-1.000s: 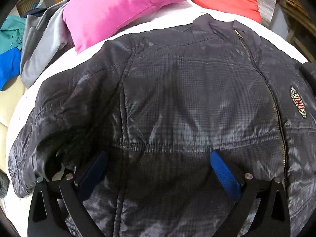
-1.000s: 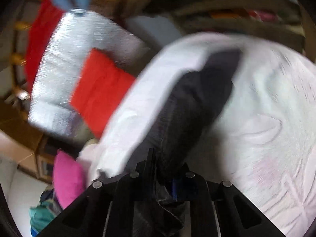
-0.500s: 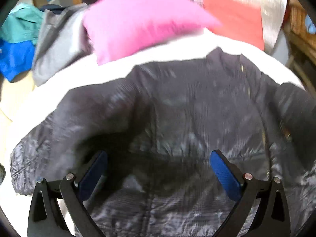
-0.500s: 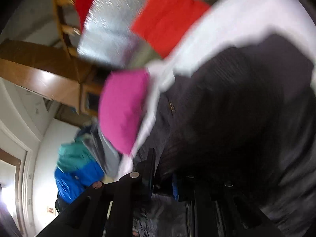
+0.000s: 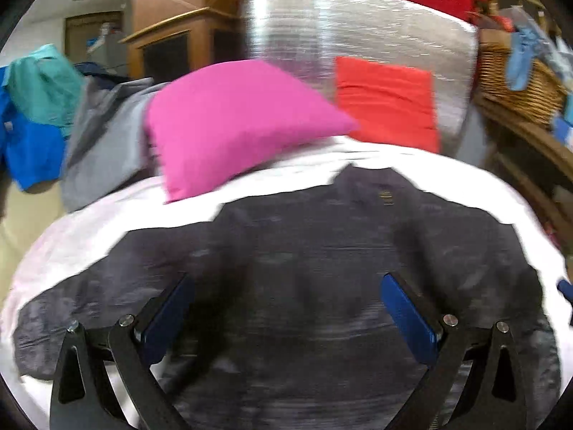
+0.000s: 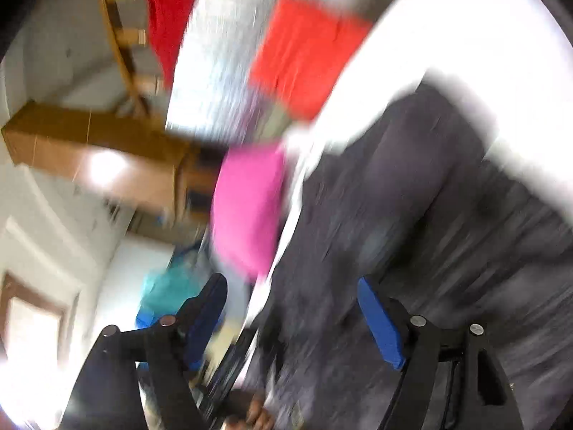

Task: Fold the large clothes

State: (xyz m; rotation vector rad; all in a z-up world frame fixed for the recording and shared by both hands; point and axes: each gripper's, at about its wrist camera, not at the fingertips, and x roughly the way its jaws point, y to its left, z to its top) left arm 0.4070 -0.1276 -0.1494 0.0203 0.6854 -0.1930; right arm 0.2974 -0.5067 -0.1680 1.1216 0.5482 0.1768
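One sleeve has just changed place, and that is the main news. A second ago the right gripper point(image 6: 292, 317) was clamped on the dark sleeve, which trailed out over the white sheet; half a second ago it was carrying it across. Now its jaws have just been opening and stand wide, with nothing pinched between the blue pads point(image 6: 379, 326). The sleeve seems to lie released over the body of the jacket point(image 5: 322, 268), though blur in the right wrist view hides its exact lie.

The jacket lies spread front up on the bed point(image 5: 447, 168), collar at the far end and hem near the cameras. In the left wrist view its right edge looks drawn in, while on the left the other sleeve still bulges out toward the near left edge of the sheet.

The left gripper point(image 5: 286, 310) is spread wide and holds nothing; it hangs above the lower part of the jacket. Against a second ago the jacket fills less of its view and more of the room shows beyond, so it has lifted and tipped up.

For the task, the first fold looks done: one sleeve brought in. The left sleeve appears to be the next thing to fold inward, then the body.

Beyond the collar lies a pink pillow point(image 5: 236, 122), with a red cushion point(image 5: 386, 100) to its right. A heap of grey, blue and teal clothes point(image 5: 53, 118) sits far left, and a basket point(image 5: 519, 82) far right.
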